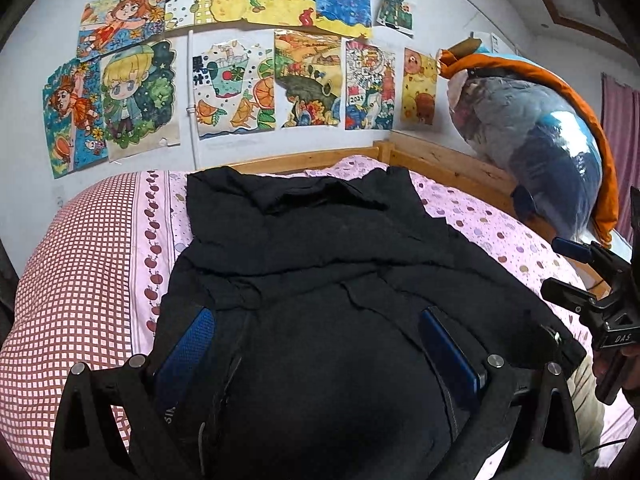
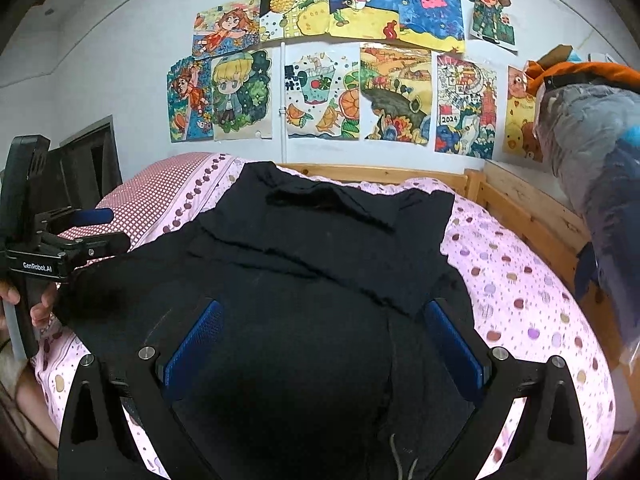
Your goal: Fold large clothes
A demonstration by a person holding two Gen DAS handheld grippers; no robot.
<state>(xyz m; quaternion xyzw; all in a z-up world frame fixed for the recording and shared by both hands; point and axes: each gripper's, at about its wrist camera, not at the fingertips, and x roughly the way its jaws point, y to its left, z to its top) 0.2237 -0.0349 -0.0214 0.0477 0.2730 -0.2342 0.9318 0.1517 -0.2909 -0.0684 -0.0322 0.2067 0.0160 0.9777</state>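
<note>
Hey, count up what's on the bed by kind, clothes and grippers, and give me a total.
Black garment: 1
Grippers, left gripper and right gripper, jaws open over the garment: 2
Total: 3

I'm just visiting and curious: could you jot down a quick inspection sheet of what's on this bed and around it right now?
Surface: bed sheet, pink with dots, checked at one side.
Job's things: black garment spread flat, partly folded.
Clutter: bagged bedding bundle on the wooden bed frame.
Grippers: left gripper and right gripper both open, fingers over the garment's near end.
Cables: a grey cord, perhaps a drawstring.
Surroundings: children's drawings on the wall.
</note>
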